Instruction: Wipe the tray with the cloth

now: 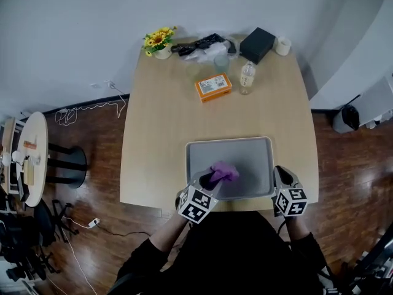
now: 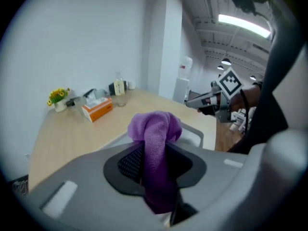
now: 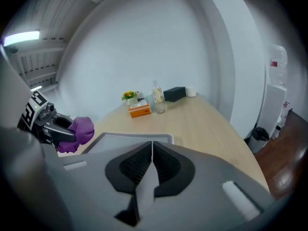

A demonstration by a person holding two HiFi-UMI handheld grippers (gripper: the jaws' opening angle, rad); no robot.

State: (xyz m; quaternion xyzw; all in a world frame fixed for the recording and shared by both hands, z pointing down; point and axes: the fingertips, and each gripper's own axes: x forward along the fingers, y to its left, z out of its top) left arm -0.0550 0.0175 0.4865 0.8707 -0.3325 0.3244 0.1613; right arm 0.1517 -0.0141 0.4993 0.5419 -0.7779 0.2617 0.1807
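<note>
Purple cloth (image 1: 225, 171) sits clamped in our left gripper (image 1: 207, 178), seemingly above the tray (image 1: 239, 151); our right gripper (image 1: 282, 173) is closed, empty.

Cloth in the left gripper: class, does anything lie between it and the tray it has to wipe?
Nothing visible does. The cloth, clamped in the left gripper, hangs over the tray, whose surface is bare. The orange box and bottle stand at the far end of the table, off the tray.
</note>
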